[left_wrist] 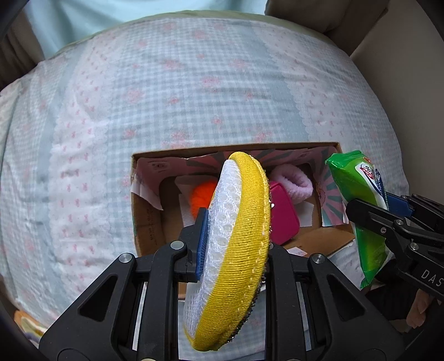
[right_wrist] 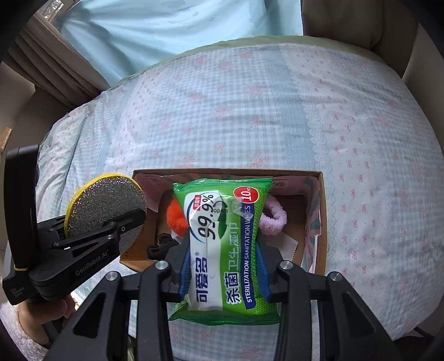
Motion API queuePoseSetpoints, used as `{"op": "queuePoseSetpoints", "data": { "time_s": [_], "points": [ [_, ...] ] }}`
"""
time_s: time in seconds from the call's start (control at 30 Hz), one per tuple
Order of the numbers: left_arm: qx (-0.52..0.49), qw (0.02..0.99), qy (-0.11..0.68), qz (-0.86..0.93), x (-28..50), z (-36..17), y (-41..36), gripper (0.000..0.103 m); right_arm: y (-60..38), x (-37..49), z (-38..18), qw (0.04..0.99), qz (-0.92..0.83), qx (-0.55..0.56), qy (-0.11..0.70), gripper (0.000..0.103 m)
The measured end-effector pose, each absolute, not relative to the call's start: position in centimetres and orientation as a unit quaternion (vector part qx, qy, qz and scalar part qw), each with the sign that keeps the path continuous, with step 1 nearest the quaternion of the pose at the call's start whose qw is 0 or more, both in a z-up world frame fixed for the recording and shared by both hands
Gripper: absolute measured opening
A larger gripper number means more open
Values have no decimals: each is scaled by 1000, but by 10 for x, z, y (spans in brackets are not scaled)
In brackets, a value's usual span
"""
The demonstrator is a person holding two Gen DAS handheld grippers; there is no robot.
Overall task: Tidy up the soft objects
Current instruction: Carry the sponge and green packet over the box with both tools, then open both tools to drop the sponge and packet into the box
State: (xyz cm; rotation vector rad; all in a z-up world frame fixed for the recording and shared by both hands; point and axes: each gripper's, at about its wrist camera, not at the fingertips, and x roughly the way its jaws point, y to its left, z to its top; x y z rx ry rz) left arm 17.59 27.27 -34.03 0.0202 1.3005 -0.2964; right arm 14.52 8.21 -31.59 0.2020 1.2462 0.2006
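- A bed [left_wrist: 194, 91] with a pale blue gingham and pink-flowered cover fills the scene; a pale blue curtain [right_wrist: 166, 25] hangs behind it.
- An open cardboard box [right_wrist: 320, 222] sits on the bed, holding an orange fluffy thing [left_wrist: 201, 198], a pink fluffy ring [left_wrist: 294, 180] and a magenta block [left_wrist: 283, 219].
- The left gripper [left_wrist: 236, 238] has its fingers clamped on a round scouring pad [left_wrist: 244, 222], yellow-rimmed with white mesh on one face and a glittery grey face on the other, held on edge just over the box.
- The pad looks light and spongy; it likely squashes under the fingers, so a hold across its middle seems safest.
- The right gripper [right_wrist: 224, 266] has its fingers closed on a green wipes packet [right_wrist: 222, 244], gripped across its two long sides, above the box.
- The packet probably is slightly heavier, soft and pliable, with a slick film wrapper that may slip; gripping mid-length keeps it from sagging.
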Motion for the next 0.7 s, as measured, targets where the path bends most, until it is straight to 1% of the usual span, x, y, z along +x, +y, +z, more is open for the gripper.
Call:
{"op": "queuePoseSetpoints", "data": {
  "time_s": [0.23, 0.3, 0.33, 0.37, 0.4, 0.43, 0.47, 0.7],
  "points": [
    [31, 769, 622, -141, 186, -362, 268, 17, 85, 159, -340, 794, 81, 90, 596, 36],
    [26, 764, 630, -136, 189, -368, 266, 21, 83, 163, -348, 790, 80, 100, 600, 40],
    [31, 767, 628, -130, 189, -370, 266, 42, 81, 165, -353, 784, 80, 109, 606, 41],
    [38, 769, 626, -127, 189, -372, 265, 100, 79, 167, -358, 780, 74, 119, 610, 56],
    [45, 773, 621, -122, 188, -373, 264, 99, 76, 168, -362, 779, 66, 129, 610, 85],
    [50, 775, 617, -123, 187, -374, 264, 103, 72, 168, -365, 781, 59, 141, 606, 98],
    [48, 777, 615, -127, 186, -374, 264, 103, 67, 168, -367, 781, 54, 151, 603, 103],
    [45, 761, 634, -130, 185, -388, 263, 103, 54, 164, -379, 773, 32, 161, 612, 103]
  ]
}}
